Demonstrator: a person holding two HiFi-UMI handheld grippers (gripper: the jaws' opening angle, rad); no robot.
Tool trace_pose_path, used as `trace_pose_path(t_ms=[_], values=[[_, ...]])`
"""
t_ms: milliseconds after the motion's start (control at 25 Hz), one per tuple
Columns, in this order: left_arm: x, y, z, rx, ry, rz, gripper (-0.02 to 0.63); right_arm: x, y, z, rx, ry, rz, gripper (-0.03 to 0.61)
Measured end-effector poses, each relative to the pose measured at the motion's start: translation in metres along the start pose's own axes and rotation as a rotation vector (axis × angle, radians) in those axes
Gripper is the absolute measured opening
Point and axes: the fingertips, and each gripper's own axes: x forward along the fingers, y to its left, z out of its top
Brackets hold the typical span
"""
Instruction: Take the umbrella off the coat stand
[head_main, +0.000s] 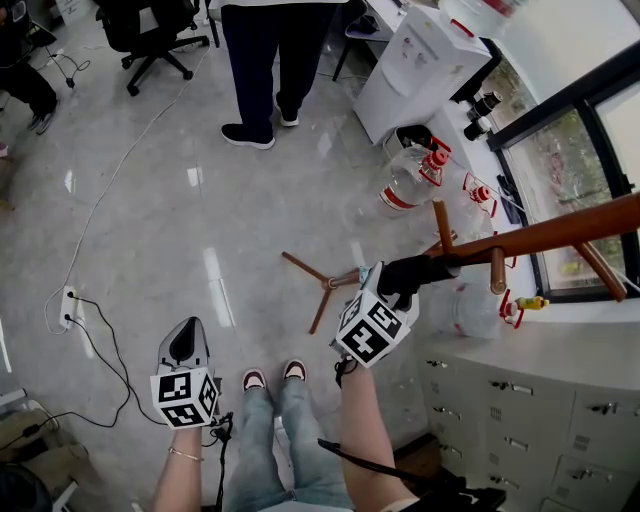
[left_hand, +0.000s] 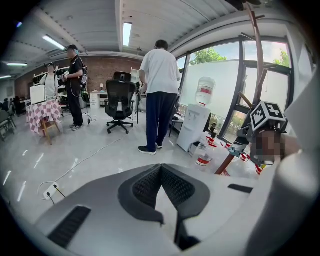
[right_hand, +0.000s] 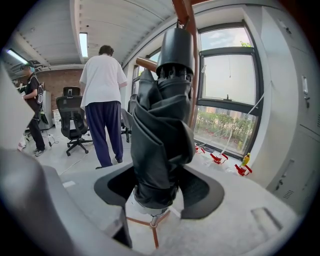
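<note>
A black folded umbrella (right_hand: 162, 125) hangs upright from the wooden coat stand (right_hand: 182, 10). My right gripper (right_hand: 160, 177) is open, one jaw on each side of the umbrella's lower part, close to the fabric. From the head view the umbrella (head_main: 415, 272) hangs against the stand's pole (head_main: 540, 235), just beyond the right gripper (head_main: 400, 285). The stand's three-legged base (head_main: 325, 285) rests on the floor. My left gripper (head_main: 188, 338) hangs lower left, away from the stand. Its pads meet with nothing between them (left_hand: 161, 167).
A person in a white shirt (head_main: 265, 60) stands on the far floor beside an office chair (head_main: 150, 35). A water dispenser (head_main: 420, 60) and large water bottles (head_main: 410, 175) stand by the window. Grey drawers (head_main: 520, 400) sit right of me. A power strip (head_main: 68, 305) lies at the left.
</note>
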Motion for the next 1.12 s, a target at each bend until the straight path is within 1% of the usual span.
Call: trace_pose_path(t_ms=[320,560,840,1120], values=[[0.002,-0.006,-0.004,-0.006,0.000,-0.004,0.005,-0.002,-0.002,-0.002,-0.002,0.013,0.033,0.243],[-0.001,-0.014,-0.001,-0.001,-0.013,-0.017,0.005,-0.007,-0.005,-0.005,-0.015,0.014,0.037,0.233],[-0.008,-0.016,-0.002,0.006,-0.020,-0.018,0.005,-0.013,0.000,-0.005,-0.045,0.014,0.096,0.229],[-0.019,-0.017,-0.002,0.012,-0.033,-0.019,0.005,-0.026,-0.002,-0.004,-0.062,-0.001,0.105,0.228]])
